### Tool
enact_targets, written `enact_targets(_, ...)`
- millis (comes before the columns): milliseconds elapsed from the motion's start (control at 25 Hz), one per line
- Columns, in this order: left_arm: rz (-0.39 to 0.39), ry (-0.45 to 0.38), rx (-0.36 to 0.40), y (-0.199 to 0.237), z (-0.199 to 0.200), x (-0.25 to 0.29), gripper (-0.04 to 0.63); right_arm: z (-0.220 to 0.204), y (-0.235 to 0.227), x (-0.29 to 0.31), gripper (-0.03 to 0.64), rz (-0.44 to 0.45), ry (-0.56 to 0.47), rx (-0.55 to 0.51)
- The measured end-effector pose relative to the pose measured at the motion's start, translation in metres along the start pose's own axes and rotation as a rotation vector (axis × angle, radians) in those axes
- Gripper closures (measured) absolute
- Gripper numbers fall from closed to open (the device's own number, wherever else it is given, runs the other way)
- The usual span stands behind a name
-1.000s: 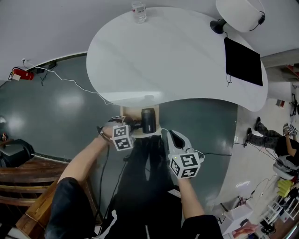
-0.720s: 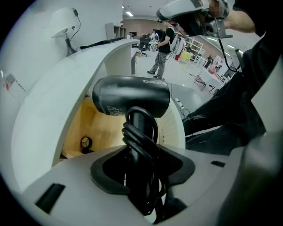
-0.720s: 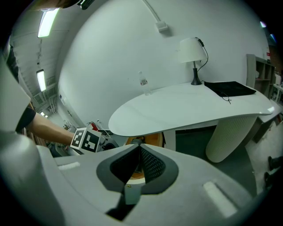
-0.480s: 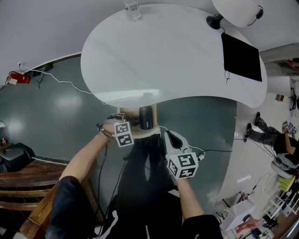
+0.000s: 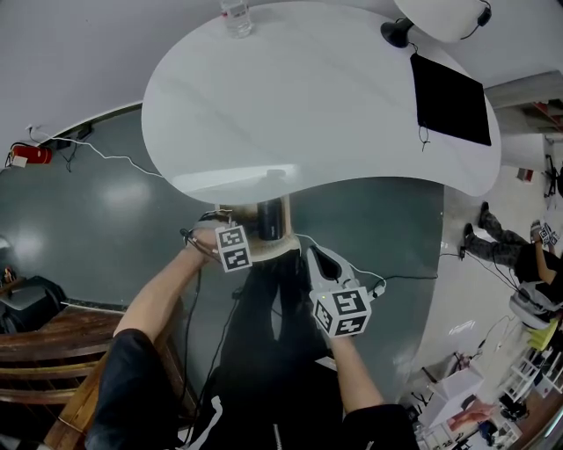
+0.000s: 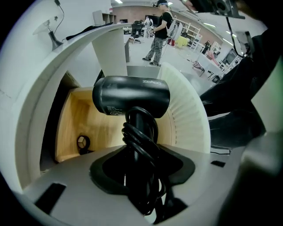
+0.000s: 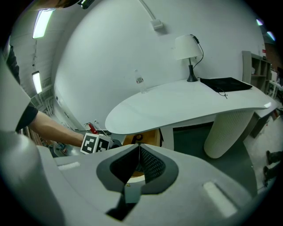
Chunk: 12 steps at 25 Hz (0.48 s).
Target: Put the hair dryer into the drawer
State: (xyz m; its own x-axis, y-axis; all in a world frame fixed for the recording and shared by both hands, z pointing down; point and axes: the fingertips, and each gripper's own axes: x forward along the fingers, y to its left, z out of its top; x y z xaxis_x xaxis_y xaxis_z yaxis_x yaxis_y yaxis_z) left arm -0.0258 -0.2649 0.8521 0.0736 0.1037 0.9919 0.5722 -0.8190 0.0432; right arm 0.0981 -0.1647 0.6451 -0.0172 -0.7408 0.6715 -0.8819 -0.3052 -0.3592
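Observation:
The black hair dryer (image 6: 130, 95) hangs with its body over the open wooden drawer (image 6: 82, 117). Its cord is wound round the handle. My left gripper (image 6: 139, 163) is shut on that handle. In the head view the hair dryer (image 5: 271, 218) lies partly under the white table's edge, in the drawer (image 5: 248, 216), with my left gripper (image 5: 241, 239) at its left. My right gripper (image 5: 315, 260) stays a little behind and to the right, and its jaws (image 7: 139, 164) are shut on nothing. The drawer (image 7: 149, 137) shows below the tabletop.
A small ring-shaped object (image 6: 83, 142) lies in the drawer's back corner. The white table (image 5: 299, 97) bears a water bottle (image 5: 236, 16), a lamp (image 5: 391, 31) and a black pad (image 5: 449, 98). A ribbed white table leg (image 6: 188, 110) stands right of the drawer. A wooden chair (image 5: 53, 352) is behind left.
My left gripper has carried the hair dryer forward, so it now sits farther under the table edge over the drawer. My right gripper has hardly moved.

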Motion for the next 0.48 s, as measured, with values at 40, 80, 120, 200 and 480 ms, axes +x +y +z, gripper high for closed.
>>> enact_targets(40, 0.0, 0.007, 0.001, 0.001, -0.001, 0.002, 0.402, -0.001, 0.0, 0.0, 0.612, -0.001, 0.001, 0.001)
enact_targets(80, 0.002, 0.015, 0.002, 0.002, -0.002, 0.004, 0.402, -0.001, 0.0, 0.001, 0.612, -0.003, 0.002, 0.001)
enact_targets(120, 0.004, 0.022, 0.0, 0.004, -0.003, 0.006, 0.402, -0.002, 0.0, 0.001, 0.612, -0.003, 0.004, 0.002)
enact_targets(200, 0.006, 0.036, -0.003, 0.006, -0.004, 0.011, 0.402, -0.004, 0.0, 0.001, 0.612, -0.002, 0.007, 0.007)
enact_targets(480, -0.003, 0.093, 0.009, 0.009, -0.008, 0.024, 0.402, -0.003, -0.003, 0.003, 0.612, -0.011, 0.01, 0.018)
